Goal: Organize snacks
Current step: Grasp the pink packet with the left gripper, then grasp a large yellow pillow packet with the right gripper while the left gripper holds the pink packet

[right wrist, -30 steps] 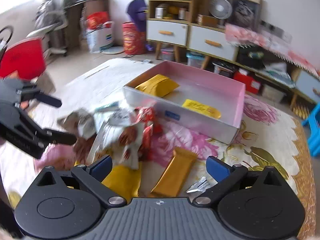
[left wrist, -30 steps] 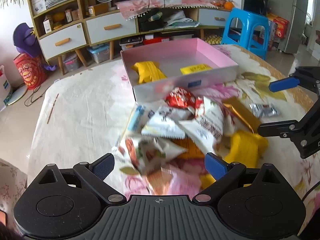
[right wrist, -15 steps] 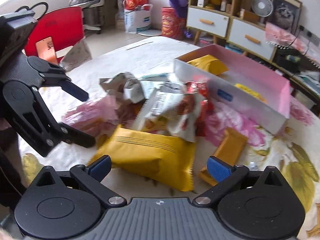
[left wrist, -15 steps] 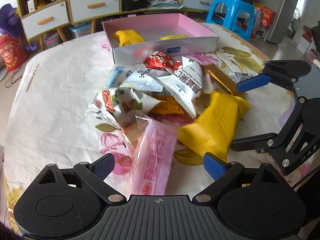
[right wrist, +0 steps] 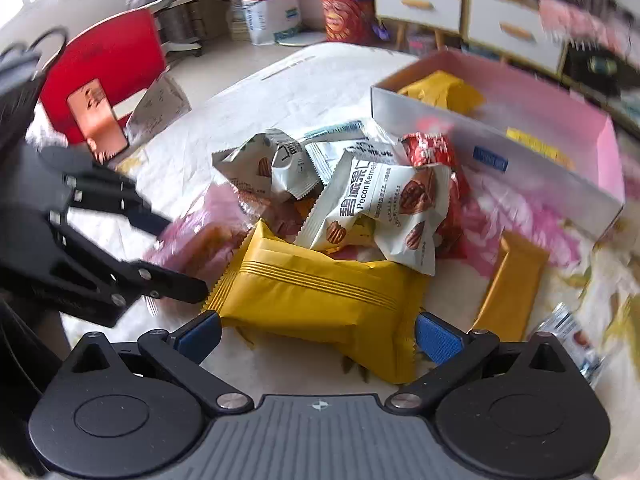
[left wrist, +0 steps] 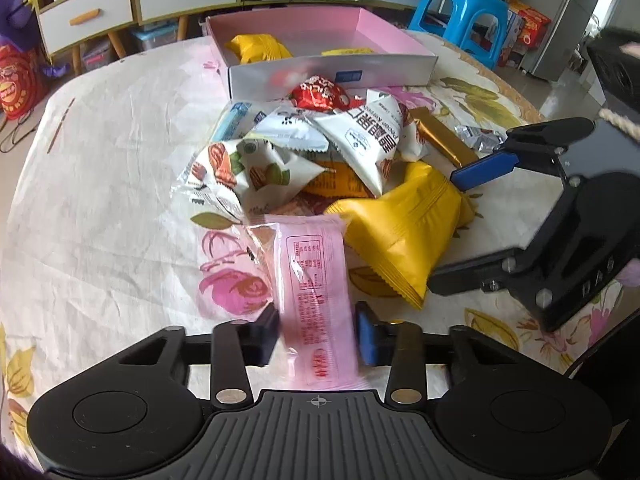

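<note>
Lighting: bright, even daylight; window glare at upper left of right-wrist view. Shadows: soft, faint on counter (left wrist: 100, 184). Blur: motion smear at right and left edges, right-wrist view. Distortion: strong fisheye curvature, dark corners.

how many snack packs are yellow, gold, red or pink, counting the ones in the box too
yellow packs: 3
gold pack: 1
red pack: 1
pink pack: 1
total: 6
</note>
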